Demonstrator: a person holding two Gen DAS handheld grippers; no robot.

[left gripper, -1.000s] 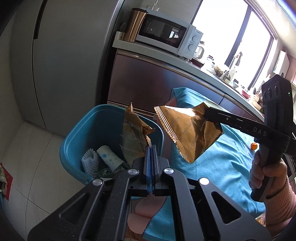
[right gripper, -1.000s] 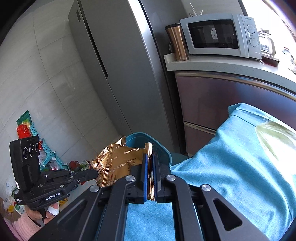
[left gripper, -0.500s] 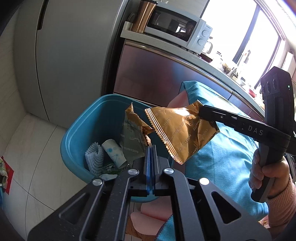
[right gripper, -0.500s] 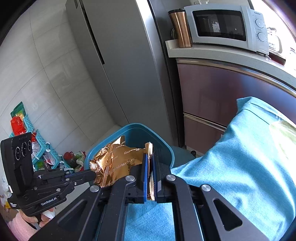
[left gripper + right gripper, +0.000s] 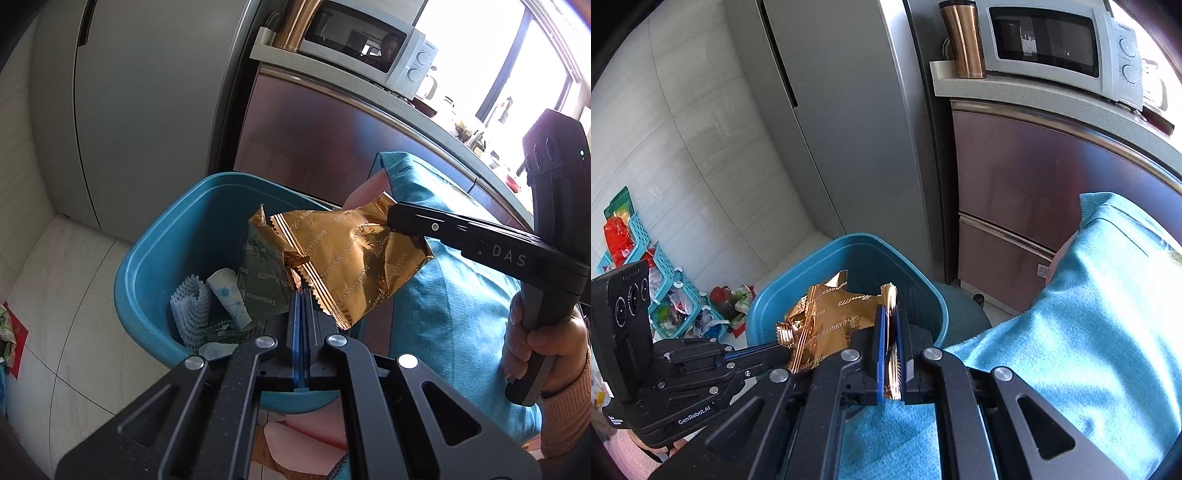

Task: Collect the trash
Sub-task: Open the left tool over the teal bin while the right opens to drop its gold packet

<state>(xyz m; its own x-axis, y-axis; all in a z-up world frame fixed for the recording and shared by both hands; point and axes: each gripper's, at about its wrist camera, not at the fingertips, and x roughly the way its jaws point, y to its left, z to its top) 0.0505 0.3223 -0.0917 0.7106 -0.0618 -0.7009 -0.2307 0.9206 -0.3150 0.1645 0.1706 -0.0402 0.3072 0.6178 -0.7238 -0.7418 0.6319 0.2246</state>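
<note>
Left wrist view: the left tool (image 5: 300,295) was clamped on a crumpled greenish-gold foil wrapper (image 5: 264,280) above the round blue plastic bin (image 5: 147,258), which held a white foam net (image 5: 190,310) and a paper cup (image 5: 229,297).

Right wrist view: the right tool (image 5: 891,325) pinched a shiny gold foil wrapper (image 5: 827,317) over the bin's rim; released there, it could well have slid outside.

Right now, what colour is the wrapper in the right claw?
Shiny gold with printed lettering; the gold wrapper shows best in the left wrist view, over the blue bin.
</note>
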